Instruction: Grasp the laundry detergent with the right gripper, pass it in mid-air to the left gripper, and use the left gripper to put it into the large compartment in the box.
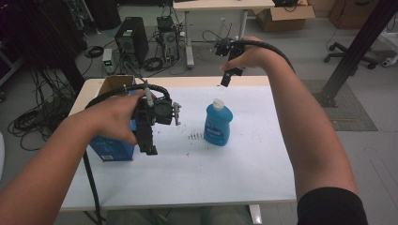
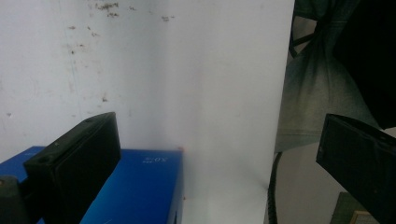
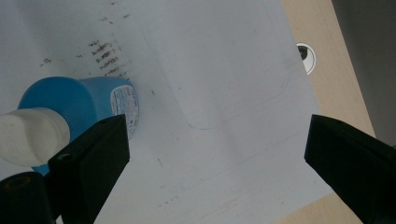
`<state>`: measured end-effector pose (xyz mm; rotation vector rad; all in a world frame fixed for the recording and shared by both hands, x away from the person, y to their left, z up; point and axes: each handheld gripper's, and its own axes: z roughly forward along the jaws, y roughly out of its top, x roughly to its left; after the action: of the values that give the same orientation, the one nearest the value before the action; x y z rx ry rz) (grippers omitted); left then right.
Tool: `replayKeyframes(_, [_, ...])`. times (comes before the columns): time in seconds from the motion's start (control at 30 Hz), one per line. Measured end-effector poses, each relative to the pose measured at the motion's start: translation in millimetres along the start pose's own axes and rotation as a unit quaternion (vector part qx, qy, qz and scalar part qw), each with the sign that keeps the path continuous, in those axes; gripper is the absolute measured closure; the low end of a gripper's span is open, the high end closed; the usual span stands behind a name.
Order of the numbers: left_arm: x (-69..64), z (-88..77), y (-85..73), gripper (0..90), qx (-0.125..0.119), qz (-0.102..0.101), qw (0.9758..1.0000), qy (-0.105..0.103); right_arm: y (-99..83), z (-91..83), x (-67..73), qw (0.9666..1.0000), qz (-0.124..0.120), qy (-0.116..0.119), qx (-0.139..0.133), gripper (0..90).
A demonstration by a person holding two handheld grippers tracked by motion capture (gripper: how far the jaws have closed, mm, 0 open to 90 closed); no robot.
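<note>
Smooth white sheet [image 1: 225, 164]; glossy blue bottle [image 1: 218, 124], boxy blue carton [image 1: 112, 149].

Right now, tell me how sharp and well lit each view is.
High view: even light, slightly soft; blue bottle and blue box readable. Left gripper view: table washed out, near black jaws blurred. Right gripper view: the bottle's white cap out of focus, label text unreadable.

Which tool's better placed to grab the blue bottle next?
Right. The right tool hangs open just behind the blue bottle, whose white cap sits beside its jaw. The left tool hovers over the blue box.
</note>
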<state>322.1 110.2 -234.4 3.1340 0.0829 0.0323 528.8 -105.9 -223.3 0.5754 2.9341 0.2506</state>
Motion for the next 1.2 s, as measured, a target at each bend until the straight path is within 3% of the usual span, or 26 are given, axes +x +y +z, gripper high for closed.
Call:
replayKeyframes(0.4, [0.2,-0.3,0.9,0.2,0.004,-0.007,1.0,0.001,-7.1,-3.3,-5.1,1.0,0.003,-0.006,-0.007,6.4])
replayKeyframes(1.2, [-4.5,7.1,3.1,0.2,0.01,0.008,0.9999,0.0,-39.4,-12.5,11.1,0.9998,0.005,-0.017,-0.009,6.6])
